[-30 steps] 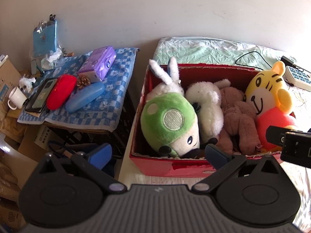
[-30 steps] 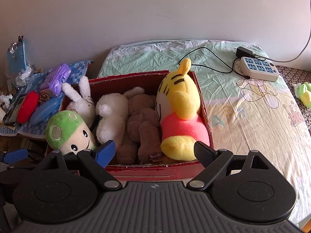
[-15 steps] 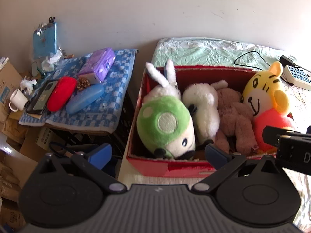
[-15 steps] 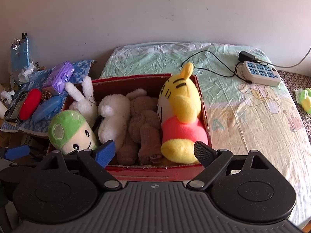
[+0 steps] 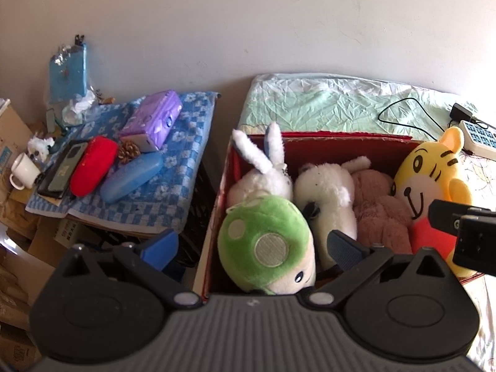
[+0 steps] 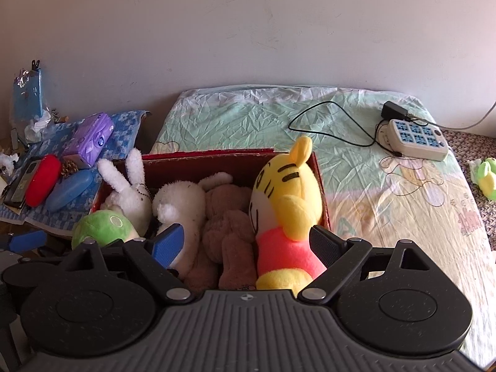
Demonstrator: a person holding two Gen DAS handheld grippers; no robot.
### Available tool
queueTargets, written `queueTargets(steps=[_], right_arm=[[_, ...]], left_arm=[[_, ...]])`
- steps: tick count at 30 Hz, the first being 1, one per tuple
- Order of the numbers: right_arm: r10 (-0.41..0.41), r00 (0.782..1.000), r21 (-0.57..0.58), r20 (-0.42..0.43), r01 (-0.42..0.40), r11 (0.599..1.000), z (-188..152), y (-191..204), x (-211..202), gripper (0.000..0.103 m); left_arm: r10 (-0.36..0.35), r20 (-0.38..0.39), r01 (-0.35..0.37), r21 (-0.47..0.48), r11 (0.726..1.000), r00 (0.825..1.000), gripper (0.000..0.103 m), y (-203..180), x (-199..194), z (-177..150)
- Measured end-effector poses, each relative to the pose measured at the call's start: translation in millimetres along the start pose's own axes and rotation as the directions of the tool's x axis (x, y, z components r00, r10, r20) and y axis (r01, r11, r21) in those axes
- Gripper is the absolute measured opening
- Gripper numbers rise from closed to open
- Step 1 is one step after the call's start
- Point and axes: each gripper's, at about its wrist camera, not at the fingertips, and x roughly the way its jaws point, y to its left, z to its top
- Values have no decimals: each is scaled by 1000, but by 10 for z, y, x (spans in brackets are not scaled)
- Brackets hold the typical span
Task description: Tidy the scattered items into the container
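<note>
Five plush toys fill the red box (image 6: 235, 158), which sits on a bed with a wrinkled pale green sheet (image 6: 248, 117) against a plain white wall (image 6: 248, 31). I read the left gripper (image 5: 251, 243) with jaws wide, empty, above the green mushroom plush (image 5: 266, 248). The right gripper (image 6: 246, 243) is likewise spread and empty over the yellow tiger plush (image 6: 288, 204). A power strip (image 6: 417, 138) lies on the sheet. Left of the bed, a blue checkered cloth (image 5: 186, 155) carries a purple pack (image 5: 153, 121).
</note>
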Motion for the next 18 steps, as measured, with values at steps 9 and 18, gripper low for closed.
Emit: queueTargets(steps=[9, 18], right_arm=[[34, 998, 2, -54, -34, 999, 96, -45, 20, 90], [78, 991, 3, -106, -78, 997, -59, 53, 110, 90]], left_arm=[[-37, -57, 39, 22, 999, 998, 102, -46, 0, -90], [-26, -68, 26, 11, 1000, 997, 102, 48, 35, -147]])
